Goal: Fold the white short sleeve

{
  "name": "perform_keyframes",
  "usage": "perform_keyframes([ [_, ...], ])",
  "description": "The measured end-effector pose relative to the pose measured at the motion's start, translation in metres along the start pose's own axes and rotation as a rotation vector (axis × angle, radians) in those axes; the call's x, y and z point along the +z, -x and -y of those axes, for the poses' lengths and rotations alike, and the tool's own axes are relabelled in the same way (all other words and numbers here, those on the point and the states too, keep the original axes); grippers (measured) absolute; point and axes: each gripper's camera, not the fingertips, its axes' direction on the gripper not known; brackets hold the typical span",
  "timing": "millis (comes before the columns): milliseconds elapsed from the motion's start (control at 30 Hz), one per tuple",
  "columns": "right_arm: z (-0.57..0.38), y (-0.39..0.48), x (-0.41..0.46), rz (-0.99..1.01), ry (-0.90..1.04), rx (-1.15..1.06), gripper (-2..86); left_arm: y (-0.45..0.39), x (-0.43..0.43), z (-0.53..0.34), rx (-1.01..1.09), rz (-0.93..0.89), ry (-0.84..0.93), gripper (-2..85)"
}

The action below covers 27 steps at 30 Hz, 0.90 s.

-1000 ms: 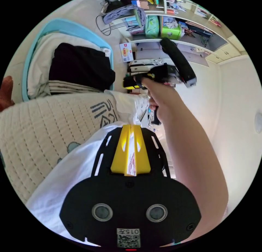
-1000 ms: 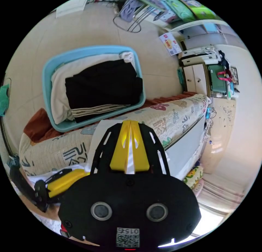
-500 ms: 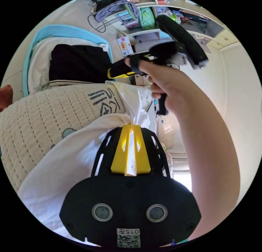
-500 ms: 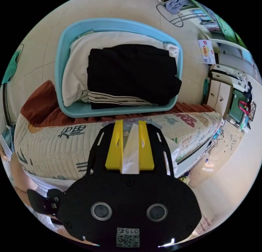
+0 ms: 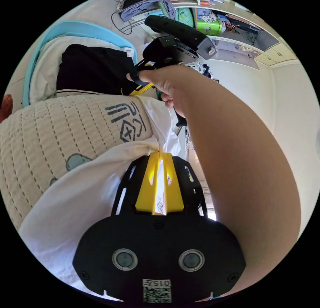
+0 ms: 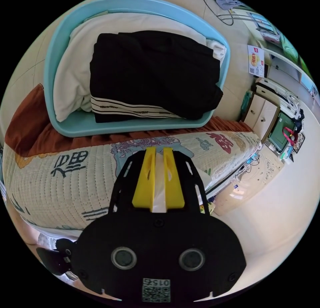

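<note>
In the left gripper view the white short sleeve shirt drapes over a quilted printed cover. My left gripper is shut on a bunched edge of it. A hand holds my right gripper further up along the same edge, near the basket. In the right gripper view my right gripper has its yellow jaws a narrow gap apart, pressing on a strip of the white shirt that runs between them. Most of the shirt lies hidden under the gripper body there.
A light blue basket holds a folded black garment on a white one, on a rust-coloured cloth beyond the cover. The person's forearm crosses the right side. Shelves and cabinets stand behind.
The right gripper's jaws, shut one second ago and wide apart half a second ago, have narrowed onto the fabric. It has moved closer to the basket. The left gripper keeps its hold.
</note>
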Motion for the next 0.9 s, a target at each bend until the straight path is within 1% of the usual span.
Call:
perform_keyframes([
  [33, 0.008, 0.011, 0.012, 0.005, -0.005, 0.002, 0.5, -0.001, 0.003, 0.000, -0.004, -0.003, 0.002, -0.3],
  [67, 0.015, 0.022, 0.024, 0.015, -0.010, 0.005, -0.1, -0.003, 0.007, 0.000, -0.007, -0.005, 0.003, -0.3],
  [200, 0.028, 0.053, 0.064, 0.047, -0.052, 0.048, -0.9, -0.012, 0.017, -0.001, 0.009, 0.012, 0.006, -0.2],
  [300, 0.020, 0.068, 0.092, 0.069, -0.148, 0.132, -1.0, -0.029, 0.020, -0.001, 0.059, 0.029, -0.008, -0.2],
  [400, -0.022, 0.059, 0.119, 0.145, -0.289, 0.294, -1.0, -0.048, 0.019, 0.004, 0.122, 0.048, -0.048, -0.2],
  [467, -0.086, 0.052, 0.154, 0.238, -0.439, 0.469, -1.0, -0.064, 0.017, 0.006, 0.177, 0.071, -0.076, -0.2],
  [500, -0.104, 0.052, 0.166, 0.256, -0.472, 0.514, -1.0, -0.068, 0.017, 0.007, 0.193, 0.075, -0.079, -0.2],
  [567, -0.177, 0.069, 0.226, 0.323, -0.571, 0.680, -0.9, -0.088, 0.019, 0.004, 0.266, 0.093, -0.070, -0.1],
  [600, -0.194, 0.077, 0.244, 0.339, -0.588, 0.717, -0.9, -0.093, 0.021, 0.003, 0.286, 0.096, -0.062, -0.1],
  [667, -0.251, 0.123, 0.322, 0.376, -0.616, 0.837, -0.9, -0.115, 0.036, -0.002, 0.394, 0.116, 0.014, -0.1],
  [700, -0.262, 0.138, 0.344, 0.381, -0.614, 0.860, -0.9, -0.121, 0.042, -0.003, 0.424, 0.114, 0.048, -0.1],
  [767, -0.294, 0.198, 0.431, 0.417, -0.594, 0.932, -0.9, -0.142, 0.072, -0.014, 0.539, 0.116, 0.219, 0.0],
  [800, -0.298, 0.214, 0.454, 0.436, -0.588, 0.951, -0.9, -0.148, 0.078, -0.018, 0.574, 0.136, 0.250, 0.0],
  [867, -0.305, 0.276, 0.543, 0.567, -0.582, 0.991, -1.0, -0.173, 0.100, -0.040, 0.757, 0.254, 0.330, 0.1],
  [900, -0.304, 0.291, 0.562, 0.597, -0.581, 0.999, -1.0, -0.179, 0.106, -0.045, 0.800, 0.289, 0.357, 0.1],
])
